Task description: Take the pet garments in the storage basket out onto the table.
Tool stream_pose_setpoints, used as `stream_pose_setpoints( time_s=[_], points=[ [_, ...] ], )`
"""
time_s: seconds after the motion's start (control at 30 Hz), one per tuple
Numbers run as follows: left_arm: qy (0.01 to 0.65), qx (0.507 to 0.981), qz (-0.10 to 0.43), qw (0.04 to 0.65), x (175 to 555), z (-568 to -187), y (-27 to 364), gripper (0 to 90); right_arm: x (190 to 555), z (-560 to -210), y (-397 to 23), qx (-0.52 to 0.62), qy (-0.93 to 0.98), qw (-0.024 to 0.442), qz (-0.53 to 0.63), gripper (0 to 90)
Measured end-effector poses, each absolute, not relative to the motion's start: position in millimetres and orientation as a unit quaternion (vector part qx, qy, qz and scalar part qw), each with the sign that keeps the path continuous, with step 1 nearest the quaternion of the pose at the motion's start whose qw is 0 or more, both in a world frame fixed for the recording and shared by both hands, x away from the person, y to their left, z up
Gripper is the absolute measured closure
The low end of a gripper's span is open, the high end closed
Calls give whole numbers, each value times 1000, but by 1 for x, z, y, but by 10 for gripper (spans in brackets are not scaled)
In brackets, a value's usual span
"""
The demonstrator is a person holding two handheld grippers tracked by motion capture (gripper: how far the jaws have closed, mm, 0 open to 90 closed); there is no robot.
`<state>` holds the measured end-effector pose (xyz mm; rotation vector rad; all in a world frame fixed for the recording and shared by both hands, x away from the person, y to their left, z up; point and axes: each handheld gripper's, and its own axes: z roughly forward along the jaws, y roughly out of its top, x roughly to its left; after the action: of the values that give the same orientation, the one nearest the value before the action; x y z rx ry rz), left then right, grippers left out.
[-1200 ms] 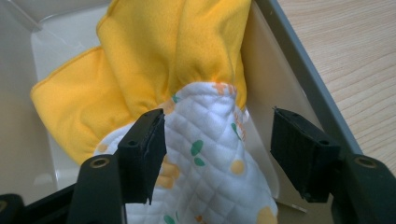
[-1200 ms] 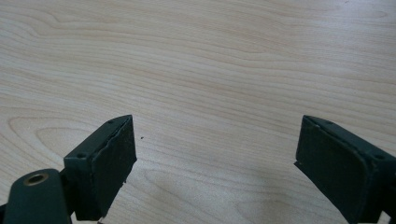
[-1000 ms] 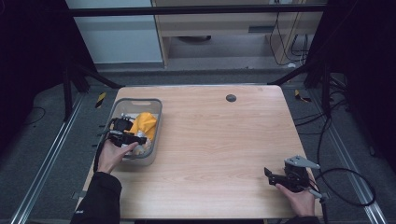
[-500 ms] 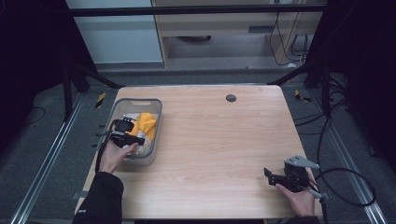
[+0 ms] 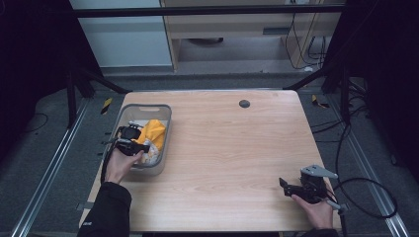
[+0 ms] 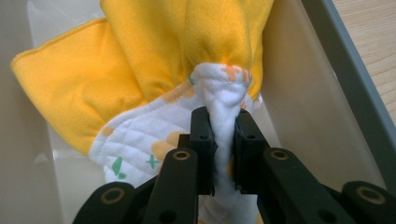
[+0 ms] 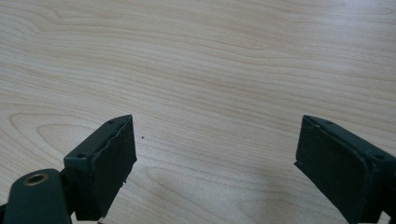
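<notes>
My left hand-held gripper (image 6: 223, 140) pinches the yellow-and-white cloth (image 6: 154, 70) inside the grey bin (image 5: 165, 118) at the surface's (image 5: 237, 148) left edge; my right hand-held gripper (image 7: 215, 161) rests spread wide near the front-right corner

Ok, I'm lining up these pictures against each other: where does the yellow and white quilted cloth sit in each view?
High view: the yellow and white quilted cloth is left of centre, inside the grey plastic bin, at the left tool.
Left gripper view: it spans the centre and top, its white fold pinched between the jaws.
Right gripper view: bare light wooden table ahead of the open right tool; no cloth.
Shared landmark: the wooden table.
</notes>
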<state>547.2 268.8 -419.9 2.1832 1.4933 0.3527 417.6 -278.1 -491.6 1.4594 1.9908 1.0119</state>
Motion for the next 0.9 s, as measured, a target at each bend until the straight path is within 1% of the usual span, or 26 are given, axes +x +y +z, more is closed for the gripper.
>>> stream_pose_setpoints(
  time_s=[0.37,0.9],
  points=[
    [541,794,134,244,542,-403,271,819,418,-492,-278,531,726,237,368,121],
    [522,798,151,259,531,-369,272,822,418,-492,-278,530,726,238,368,121]
  ],
)
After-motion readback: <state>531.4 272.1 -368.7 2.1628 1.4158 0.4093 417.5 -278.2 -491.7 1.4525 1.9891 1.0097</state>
